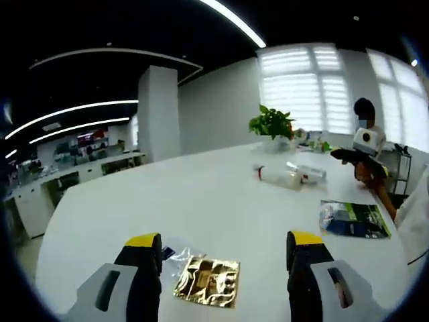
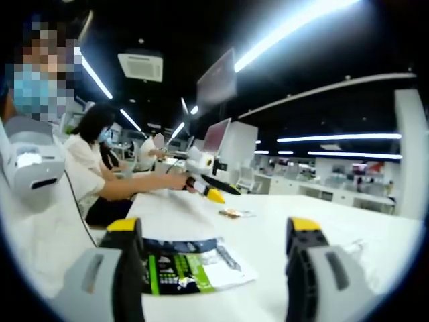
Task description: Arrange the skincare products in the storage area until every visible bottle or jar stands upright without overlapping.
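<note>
On the white table [image 1: 201,201], two clear bottles [image 1: 287,176] lie on their sides close together near the far right. A gold foil sachet [image 1: 208,280] lies flat close in front of me, with a clear packet [image 1: 171,258] touching its left side. My left gripper [image 1: 224,249] is open above the table, its yellow-tipped jaws wide apart on either side of the sachet. My right gripper [image 2: 216,231] is open too, holding nothing. A green and black packet [image 2: 188,268] lies flat on the table by its left jaw.
A potted plant [image 1: 271,124] stands at the table's far edge. The green packet [image 1: 354,219] lies at the right. Another person's gripper [image 2: 204,186] reaches over the table beside a small gold sachet [image 2: 236,213]. People sit along the left side [image 2: 94,161].
</note>
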Motion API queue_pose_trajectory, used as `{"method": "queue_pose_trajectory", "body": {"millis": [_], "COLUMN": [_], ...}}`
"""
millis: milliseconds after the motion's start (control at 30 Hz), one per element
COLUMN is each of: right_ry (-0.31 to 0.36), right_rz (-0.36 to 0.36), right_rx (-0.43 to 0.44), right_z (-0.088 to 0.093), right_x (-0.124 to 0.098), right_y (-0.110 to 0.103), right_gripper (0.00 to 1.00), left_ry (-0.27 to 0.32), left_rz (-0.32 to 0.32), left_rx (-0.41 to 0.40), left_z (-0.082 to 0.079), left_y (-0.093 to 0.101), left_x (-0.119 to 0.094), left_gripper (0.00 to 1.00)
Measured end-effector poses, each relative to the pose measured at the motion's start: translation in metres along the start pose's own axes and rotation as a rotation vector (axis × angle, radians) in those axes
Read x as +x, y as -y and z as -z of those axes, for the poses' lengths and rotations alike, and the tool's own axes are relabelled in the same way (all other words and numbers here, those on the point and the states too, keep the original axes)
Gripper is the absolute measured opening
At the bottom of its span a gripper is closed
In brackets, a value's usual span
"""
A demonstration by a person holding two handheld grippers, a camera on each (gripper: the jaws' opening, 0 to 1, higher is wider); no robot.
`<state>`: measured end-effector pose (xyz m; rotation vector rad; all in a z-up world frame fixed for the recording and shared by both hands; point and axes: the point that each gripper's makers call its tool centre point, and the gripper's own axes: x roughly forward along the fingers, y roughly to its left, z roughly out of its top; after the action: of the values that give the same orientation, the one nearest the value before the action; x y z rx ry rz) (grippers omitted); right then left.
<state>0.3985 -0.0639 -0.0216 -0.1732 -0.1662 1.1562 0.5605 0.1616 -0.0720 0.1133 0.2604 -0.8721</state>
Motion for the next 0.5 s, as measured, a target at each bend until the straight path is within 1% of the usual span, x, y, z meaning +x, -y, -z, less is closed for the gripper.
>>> {"method": "queue_pose_trajectory", "body": {"millis": [67, 133, 267, 500], "right_ry": [0.001, 0.003, 0.003, 0.002], "right_rz": [0.000, 0.001, 0.000, -0.005], "right_rx": [0.002, 0.002, 0.002, 0.001], "right_z": [0.000, -0.001, -0.001, -0.001], "right_x": [0.000, 0.000, 0.001, 0.001], "right_y": [0.000, 0.001, 0.001, -0.001], "right_gripper": [0.89, 0.89, 0.89, 0.88], "left_ry": [0.002, -0.020, -0.058, -0.098], "left_rz": [0.003, 0.014, 0.013, -0.008], "left_rx": [-0.025, -0.048, -0.048, -0.066], "left_z": [0.001, 0.008, 0.017, 0.030], "left_y": [-0.001, -0.001, -0.002, -0.012], "left_x": [0.000, 0.003, 0.006, 0.006], "left_gripper": [0.78, 0.78, 0.78, 0.78]}}
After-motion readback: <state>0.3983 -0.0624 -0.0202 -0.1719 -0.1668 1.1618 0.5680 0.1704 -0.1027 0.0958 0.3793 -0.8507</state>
